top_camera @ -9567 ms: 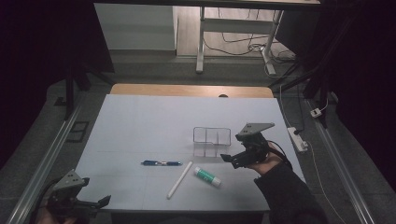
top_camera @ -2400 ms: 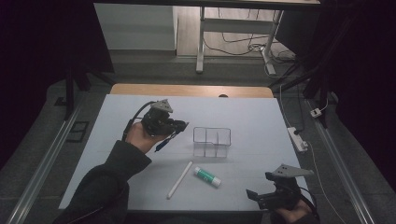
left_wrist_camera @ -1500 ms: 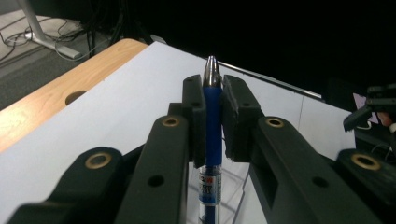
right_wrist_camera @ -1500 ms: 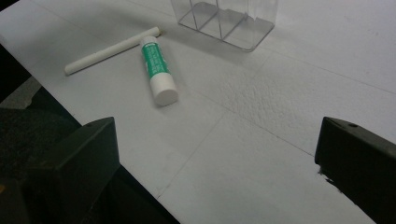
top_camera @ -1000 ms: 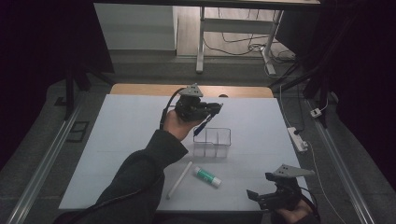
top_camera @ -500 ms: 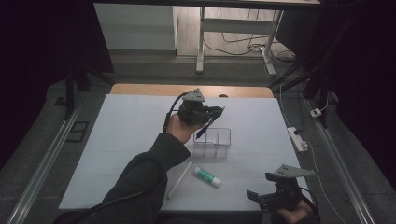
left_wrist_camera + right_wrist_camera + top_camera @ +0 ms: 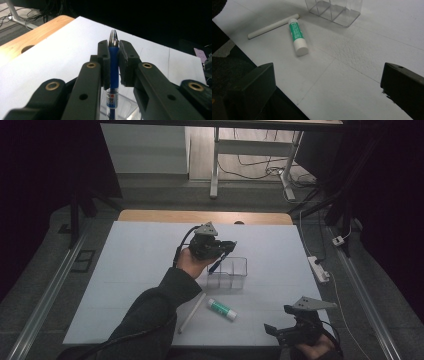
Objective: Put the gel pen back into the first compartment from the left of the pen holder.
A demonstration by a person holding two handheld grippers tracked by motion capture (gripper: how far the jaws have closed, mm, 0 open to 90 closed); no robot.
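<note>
Left gripper (image 7: 220, 251) hangs over the clear plastic divided organiser box (image 7: 231, 272), jaws clamped on the blue ballpoint pen (image 7: 113, 62). The pen's metal tip pokes up past the pads, and its barrel slants down into the box. Right gripper (image 7: 280, 334), near the box's front right, jaws wide apart.

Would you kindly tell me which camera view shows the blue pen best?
The left gripper view: the blue pen with its silver tip stands close up, clamped between the black fingers. The high view shows it small and dark, slanting toward the clear plastic organiser. The right gripper view adds nothing on it.
</note>
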